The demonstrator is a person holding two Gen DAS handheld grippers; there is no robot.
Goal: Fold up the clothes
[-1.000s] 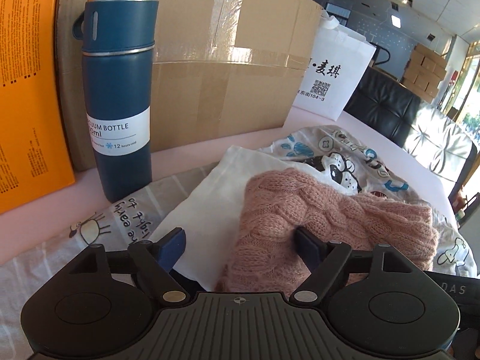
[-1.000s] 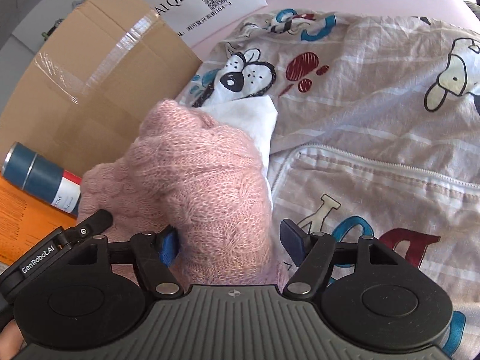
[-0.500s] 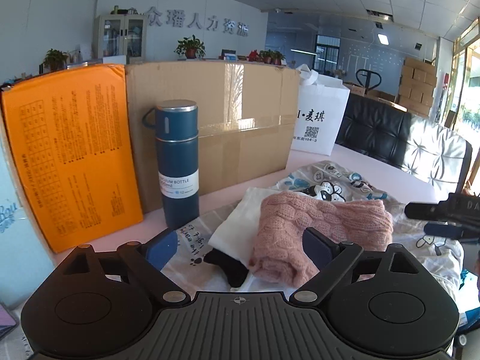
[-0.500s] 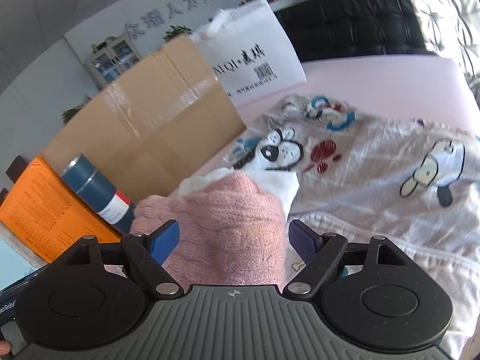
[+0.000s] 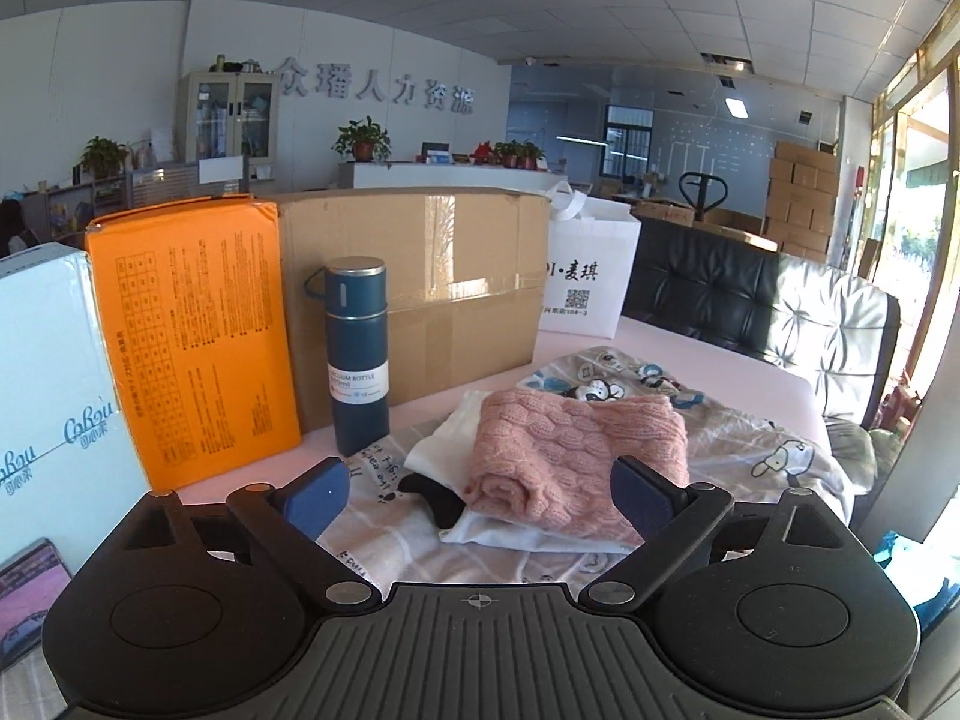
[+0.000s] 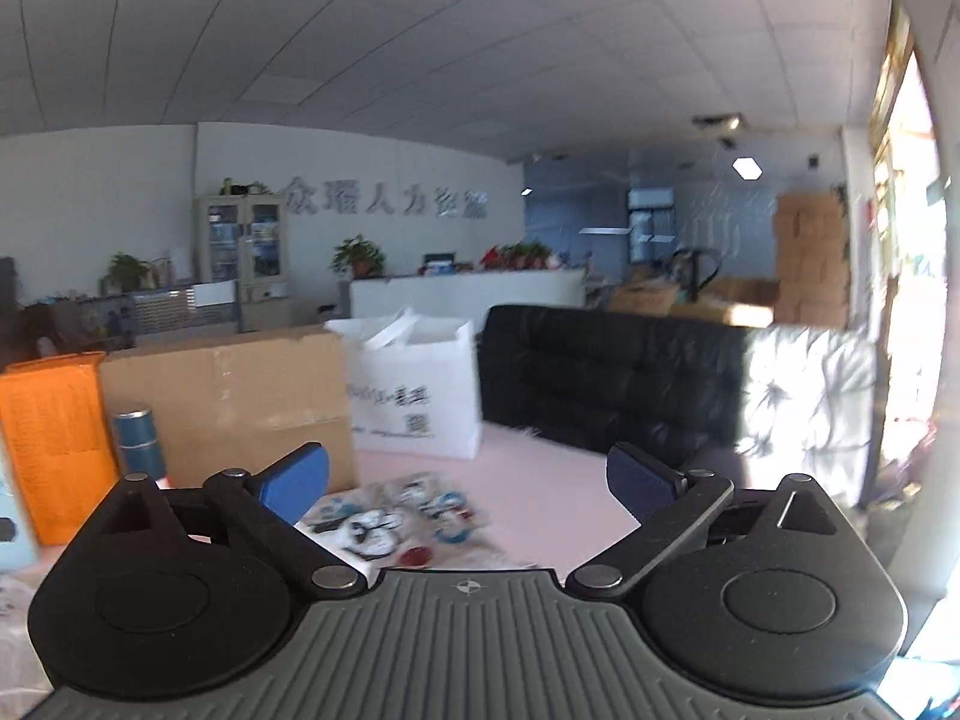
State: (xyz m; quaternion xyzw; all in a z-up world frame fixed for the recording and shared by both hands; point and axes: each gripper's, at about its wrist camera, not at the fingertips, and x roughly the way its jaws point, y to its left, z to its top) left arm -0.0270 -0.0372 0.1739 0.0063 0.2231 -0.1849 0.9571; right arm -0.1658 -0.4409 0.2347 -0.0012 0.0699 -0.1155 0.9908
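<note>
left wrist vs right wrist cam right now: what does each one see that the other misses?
Left wrist only: the folded pink sweater lying on a white garment, and a pale blue box.

Right wrist only: nothing distinct; it is blurred, tilted up, with the white bag seen open-topped.

Both: orange box, cardboard box, blue bottle, cartoon-print cloth, black sofa. Left gripper and right gripper are open and empty.

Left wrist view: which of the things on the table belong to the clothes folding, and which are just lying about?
Job:
- pink knit sweater, folded
- white garment under it
- printed cartoon cloth beneath both
- left gripper, open, holding nothing

Lying about:
- blue vacuum bottle
- cardboard box
- orange box
- white paper bag
- black sofa
</note>
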